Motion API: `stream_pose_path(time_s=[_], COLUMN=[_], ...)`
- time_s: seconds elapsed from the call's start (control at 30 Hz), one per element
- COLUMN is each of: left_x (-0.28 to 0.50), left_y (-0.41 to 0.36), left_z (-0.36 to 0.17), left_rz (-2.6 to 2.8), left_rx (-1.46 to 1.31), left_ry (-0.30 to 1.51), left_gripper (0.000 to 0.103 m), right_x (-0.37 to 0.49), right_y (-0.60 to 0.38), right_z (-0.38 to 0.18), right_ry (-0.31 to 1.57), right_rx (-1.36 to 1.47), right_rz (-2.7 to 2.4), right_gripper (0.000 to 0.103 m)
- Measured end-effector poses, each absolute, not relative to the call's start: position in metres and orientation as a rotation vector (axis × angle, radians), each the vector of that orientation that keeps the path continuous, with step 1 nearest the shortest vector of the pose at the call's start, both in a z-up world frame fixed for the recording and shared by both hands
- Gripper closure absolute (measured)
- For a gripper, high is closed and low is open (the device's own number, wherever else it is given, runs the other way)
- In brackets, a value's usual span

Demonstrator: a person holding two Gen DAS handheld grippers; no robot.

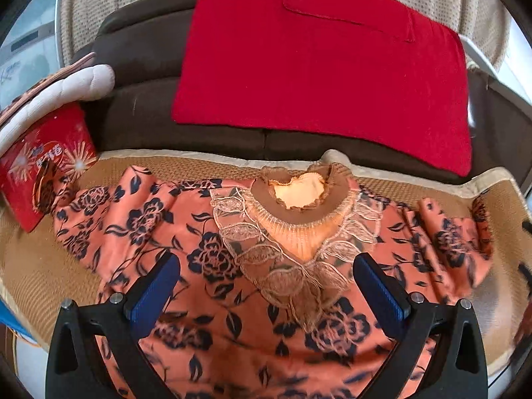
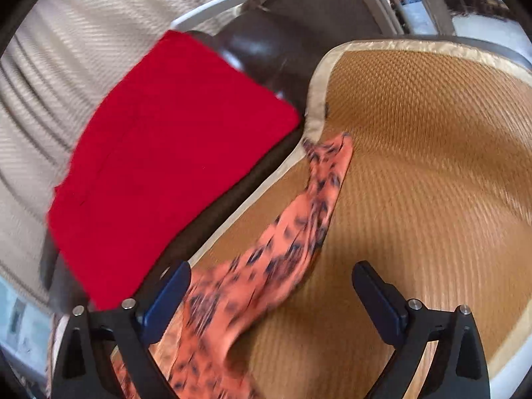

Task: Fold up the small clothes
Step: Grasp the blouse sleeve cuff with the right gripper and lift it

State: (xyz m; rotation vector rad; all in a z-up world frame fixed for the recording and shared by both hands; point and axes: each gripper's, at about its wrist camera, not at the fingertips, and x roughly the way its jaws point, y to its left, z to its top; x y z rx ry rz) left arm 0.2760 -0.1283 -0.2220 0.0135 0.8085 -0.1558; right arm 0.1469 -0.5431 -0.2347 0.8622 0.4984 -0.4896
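Note:
An orange top with dark flower print (image 1: pixel 212 259) lies spread face up on a woven straw mat (image 1: pixel 40 266). Its brown collar and lace yoke (image 1: pixel 299 206) point to the far side, with a sleeve out to each side. My left gripper (image 1: pixel 266 286) is open and empty, hovering over the chest just below the lace. In the right wrist view, one sleeve (image 2: pixel 299 219) stretches across the mat (image 2: pixel 432 166). My right gripper (image 2: pixel 271 296) is open and empty above the sleeve's near part. That view is blurred.
A folded red garment (image 1: pixel 319 66) lies on the dark brown sofa seat (image 1: pixel 143 113) behind the mat; it also shows in the right wrist view (image 2: pixel 173 159). A red box (image 1: pixel 43 169) and a white quilted cushion (image 1: pixel 66 89) sit at the left.

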Motion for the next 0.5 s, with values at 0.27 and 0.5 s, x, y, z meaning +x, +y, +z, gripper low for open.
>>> stream_pose_path(time_s=[0.27, 0.5], left_x=[0.303, 0.312], left_y=[-0.120, -0.134], left_z=[-0.257, -0.264], left_rz=[-0.099, -0.116], left_rx=[0.059, 0.103], left_ry=[0.844, 0.839], left_gripper=[0.000, 0.000], right_x=[0.260, 0.300], right_y=[-0.617, -0.649], right_z=[-0.267, -0.316], right_ry=[0.717, 0.904], right_rx=[0.647, 0.613], right_rz=[-0.665, -0.763], right_gripper=[0.017, 0.077])
